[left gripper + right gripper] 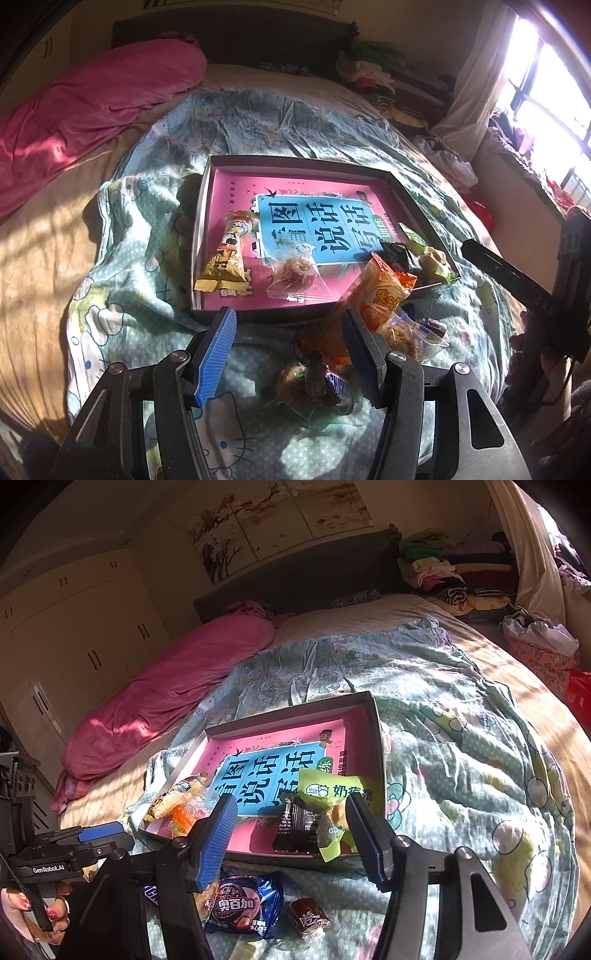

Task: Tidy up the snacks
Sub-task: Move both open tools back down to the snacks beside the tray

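A shallow grey box (pixel 295 162) (pixel 291 710) with a pink book inside lies on the bed. It holds a yellow bar wrapper (pixel 225 258) (pixel 173 797), a clear snack packet (pixel 295 277), a black packet (pixel 297 825) (pixel 400 254) and a green milk-candy packet (pixel 332 790). An orange snack bag (pixel 384 291) leans on the box's near edge. Loose snacks lie in front: a blue cookie pack (pixel 243 904), a brown candy (pixel 308 915) and small wrapped sweets (pixel 314 380). My left gripper (pixel 288 325) is open above the loose sweets. My right gripper (pixel 291 812) is open and empty near the box's front edge.
A Hello Kitty quilt (pixel 461 738) covers the bed. A pink pillow (pixel 92 110) lies at the left. Folded clothes (pixel 450 568) are stacked at the headboard. A wardrobe (pixel 74 627) stands at the left, and a bright window (pixel 546 92) at the right.
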`<action>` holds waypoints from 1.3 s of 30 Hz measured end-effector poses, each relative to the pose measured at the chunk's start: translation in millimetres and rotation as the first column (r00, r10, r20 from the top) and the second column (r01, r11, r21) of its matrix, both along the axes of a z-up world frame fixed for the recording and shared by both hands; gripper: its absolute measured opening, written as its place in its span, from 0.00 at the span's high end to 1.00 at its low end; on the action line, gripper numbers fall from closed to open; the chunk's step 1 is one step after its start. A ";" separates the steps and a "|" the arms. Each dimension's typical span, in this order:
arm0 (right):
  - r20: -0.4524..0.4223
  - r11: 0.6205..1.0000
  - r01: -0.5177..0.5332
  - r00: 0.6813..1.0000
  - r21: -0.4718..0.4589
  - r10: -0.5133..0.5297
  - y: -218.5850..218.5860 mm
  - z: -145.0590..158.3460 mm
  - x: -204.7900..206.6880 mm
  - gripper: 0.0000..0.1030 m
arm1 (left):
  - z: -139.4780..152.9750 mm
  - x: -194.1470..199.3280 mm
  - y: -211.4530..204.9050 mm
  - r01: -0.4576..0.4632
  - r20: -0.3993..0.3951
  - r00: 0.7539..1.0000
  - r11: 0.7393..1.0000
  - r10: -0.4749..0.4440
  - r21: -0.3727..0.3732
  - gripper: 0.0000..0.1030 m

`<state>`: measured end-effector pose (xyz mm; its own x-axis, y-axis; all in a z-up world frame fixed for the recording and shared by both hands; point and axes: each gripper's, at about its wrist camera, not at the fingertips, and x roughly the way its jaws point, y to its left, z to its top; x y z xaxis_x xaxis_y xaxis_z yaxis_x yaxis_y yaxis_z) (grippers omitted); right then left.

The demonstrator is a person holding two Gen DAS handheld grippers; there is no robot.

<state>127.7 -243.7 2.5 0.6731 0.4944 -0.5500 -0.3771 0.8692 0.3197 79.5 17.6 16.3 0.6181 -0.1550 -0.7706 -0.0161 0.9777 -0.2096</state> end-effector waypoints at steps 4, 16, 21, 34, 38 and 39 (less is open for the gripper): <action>-0.002 1.000 -0.007 1.000 -0.004 0.007 1.3 -0.5 -2.9 0.41 | -3.2 -3.7 -2.7 0.010 -0.010 1.000 1.000 -0.010 0.006 0.40; -0.004 0.999 -0.031 1.000 -0.016 0.031 7.3 -1.2 -12.3 0.41 | -9.6 -14.1 -13.8 0.052 -0.035 0.998 0.998 -0.051 0.025 0.40; -0.005 0.999 -0.043 0.999 -0.025 0.043 10.3 -2.0 -15.8 0.41 | -13.7 -15.5 -16.6 0.061 -0.049 0.997 0.998 -0.059 0.027 0.40; -0.018 0.996 -0.076 0.997 -0.041 0.075 19.0 -4.8 -24.4 0.40 | -19.4 -19.8 -32.9 0.110 -0.059 0.992 0.993 -0.107 0.049 0.40; -0.020 0.995 -0.086 0.996 -0.040 0.086 21.0 -4.8 -28.6 0.40 | -21.2 -21.0 -36.2 0.126 -0.060 0.991 0.991 -0.123 0.050 0.41; -0.020 0.995 -0.089 0.996 -0.041 0.088 21.6 -4.3 -29.4 0.40 | -21.5 -21.1 -36.7 0.130 -0.060 0.990 0.990 -0.127 0.048 0.41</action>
